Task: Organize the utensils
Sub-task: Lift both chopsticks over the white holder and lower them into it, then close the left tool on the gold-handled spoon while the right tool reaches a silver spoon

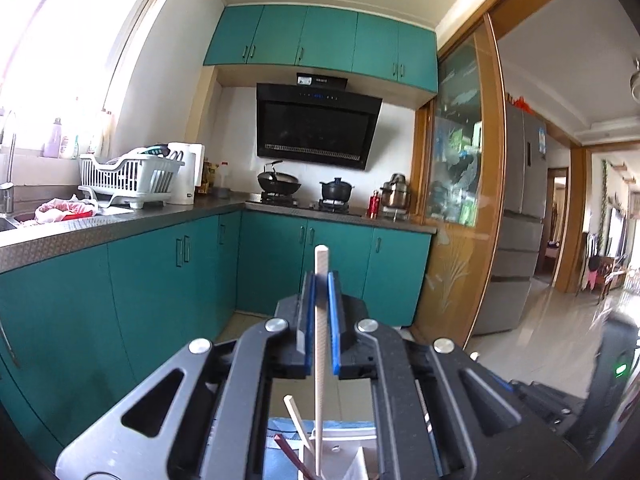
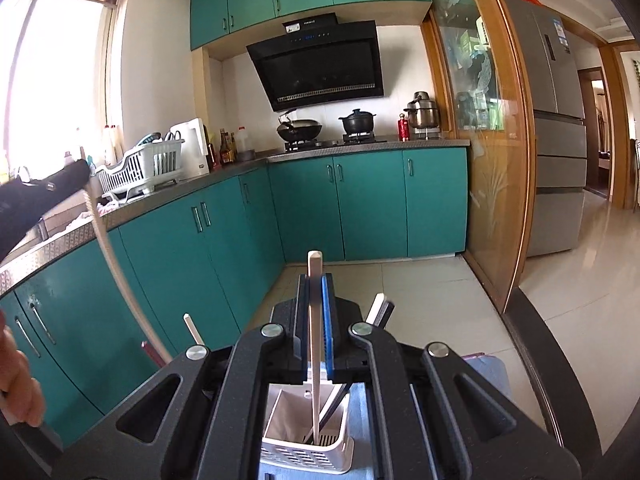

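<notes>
A: Chopsticks in both grippers. The left gripper [image 1: 319,280] has its blue pads clamped on a pale chopstick [image 1: 320,320] that stands upright, its top poking above the fingertips and its lower end running down past the frame.

B: And the right?

A: Right gripper [image 2: 316,280] is closed the same way on a white chopstick [image 2: 316,360], also upright. Its lower end sits inside the holder [image 2: 308,448], a white slotted basket directly beneath the gripper on a blue cloth [image 2: 490,372].

B: Anything else in that holder?

A: A dark stick [image 2: 328,408] leans across it beside the white one. More sticks show around the right gripper: a white tip [image 2: 193,330] to its left, a white and dark pair [image 2: 379,310] to its right.

B: Below the left gripper?

A: A slanted white stick [image 1: 296,416] and a reddish one [image 1: 288,452], next to a white edge; I cannot tell whether they sit in the holder.

B: Surroundings?

A: Teal cabinets [image 1: 160,272], a counter with a dish rack [image 1: 128,176], a hand [image 2: 18,384] at the right view's left edge
</notes>
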`<state>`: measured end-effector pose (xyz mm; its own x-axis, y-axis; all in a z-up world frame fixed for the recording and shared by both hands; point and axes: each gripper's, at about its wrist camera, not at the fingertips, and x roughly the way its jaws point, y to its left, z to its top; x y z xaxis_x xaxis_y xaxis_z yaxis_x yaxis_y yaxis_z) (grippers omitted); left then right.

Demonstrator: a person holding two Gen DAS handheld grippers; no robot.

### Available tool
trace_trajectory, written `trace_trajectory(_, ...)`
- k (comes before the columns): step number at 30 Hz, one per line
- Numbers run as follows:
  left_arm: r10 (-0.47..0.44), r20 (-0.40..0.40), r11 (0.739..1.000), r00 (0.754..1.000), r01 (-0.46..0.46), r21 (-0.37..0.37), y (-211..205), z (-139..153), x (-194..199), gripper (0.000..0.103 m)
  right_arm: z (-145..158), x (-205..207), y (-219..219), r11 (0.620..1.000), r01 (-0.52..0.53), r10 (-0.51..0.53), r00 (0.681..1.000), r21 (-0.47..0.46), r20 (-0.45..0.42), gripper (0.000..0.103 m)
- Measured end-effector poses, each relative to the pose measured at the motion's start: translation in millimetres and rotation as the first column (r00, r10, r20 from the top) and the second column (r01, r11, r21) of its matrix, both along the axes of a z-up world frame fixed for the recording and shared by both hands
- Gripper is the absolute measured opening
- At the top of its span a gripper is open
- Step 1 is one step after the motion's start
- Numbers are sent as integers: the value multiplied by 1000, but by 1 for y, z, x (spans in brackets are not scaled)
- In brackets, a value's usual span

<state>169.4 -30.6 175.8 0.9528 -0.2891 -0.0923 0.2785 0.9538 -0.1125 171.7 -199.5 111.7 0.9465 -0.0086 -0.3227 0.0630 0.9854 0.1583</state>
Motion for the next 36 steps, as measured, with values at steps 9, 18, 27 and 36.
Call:
trace_trajectory(9, -3, -140, 1000, 990, 1, -15, 5, -58, 11, 7, -29, -12, -13, 997, -9, 13, 998, 79, -58, 7)
trace_trajectory(18, -19, -130, 992, 991, 3, -126, 55, -82, -60, 39, -28, -75, -39, 985, -18, 23, 999, 174, -26, 30)
trace_trajectory(27, 67, -622, 998, 780, -60, 33, 76, -218, -53, 50, -151, -78, -6, 980, -139, 185, 892, 141, -413, 31)
trace_trajectory(36, 28, -704, 998, 709, 23, 62, 59, -258, -39, 55, -202, -64, 45, 960, -234, 280, 784, 155, -553, 31)
